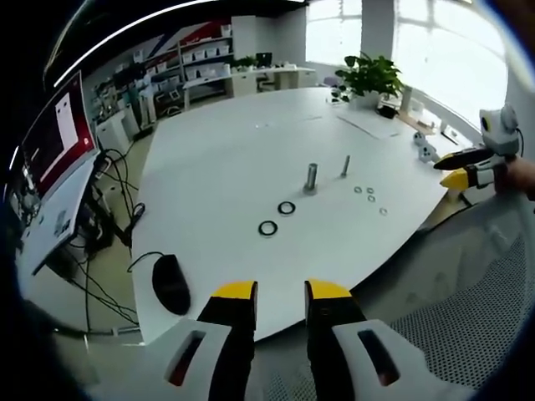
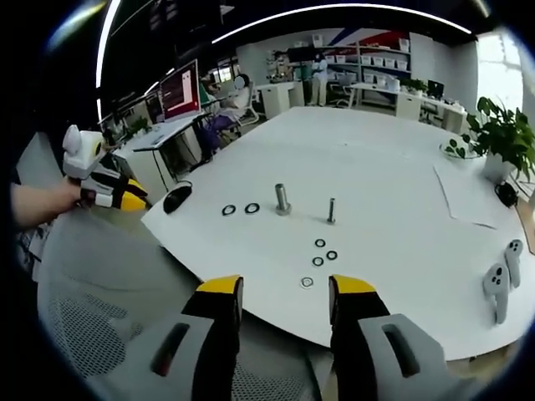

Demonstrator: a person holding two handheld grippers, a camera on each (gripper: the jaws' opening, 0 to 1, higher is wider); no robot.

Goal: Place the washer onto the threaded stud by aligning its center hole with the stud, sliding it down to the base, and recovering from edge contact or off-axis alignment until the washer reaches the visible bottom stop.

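Observation:
On the white table stand two upright threaded studs: a thick one and a thin one. Two large dark washers lie beside the thick stud. Several small washers lie near the thin stud. My left gripper is open and empty, off the table's near edge. My right gripper is open and empty too, short of the table edge. Each gripper shows in the other's view, the right one and the left one, each held by a hand.
A black mouse lies at the table's edge. Two white controllers lie on the table, and a sheet of paper near a potted plant. A mesh chair back is below the grippers. A monitor desk with cables stands beside the table.

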